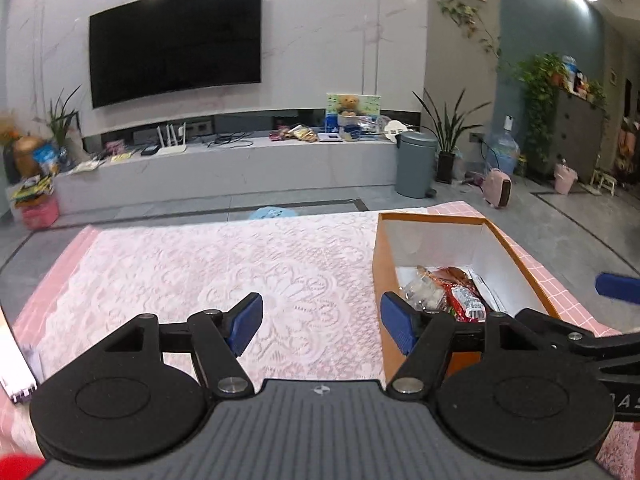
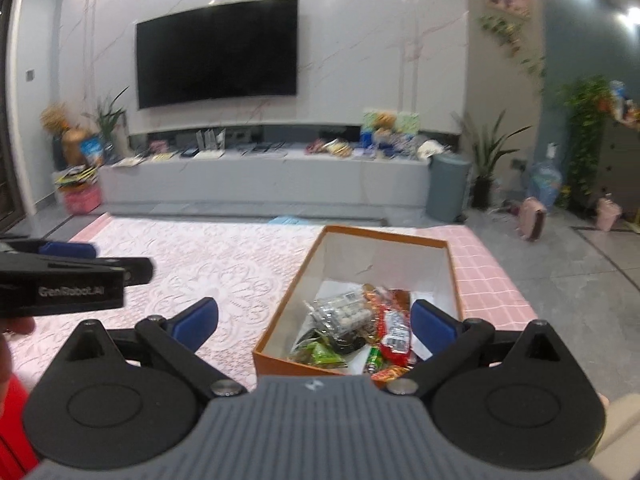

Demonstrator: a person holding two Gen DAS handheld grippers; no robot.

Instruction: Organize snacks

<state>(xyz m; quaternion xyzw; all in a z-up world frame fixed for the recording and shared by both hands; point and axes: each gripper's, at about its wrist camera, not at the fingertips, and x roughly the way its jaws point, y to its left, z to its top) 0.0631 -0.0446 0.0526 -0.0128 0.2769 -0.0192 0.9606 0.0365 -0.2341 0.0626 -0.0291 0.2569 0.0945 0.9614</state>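
Note:
An orange cardboard box with a white inside stands on the right part of the pink lace tablecloth. It holds several snack packets: a clear bag of white pieces, red wrappers and green ones. My left gripper is open and empty, just left of the box's near corner. My right gripper is open and empty, hovering over the box's near end. The left gripper's body shows at the left of the right wrist view.
A notebook lies at the table's left edge. Beyond the table stand a TV console with clutter, a grey bin, potted plants and a pink heater on the tiled floor.

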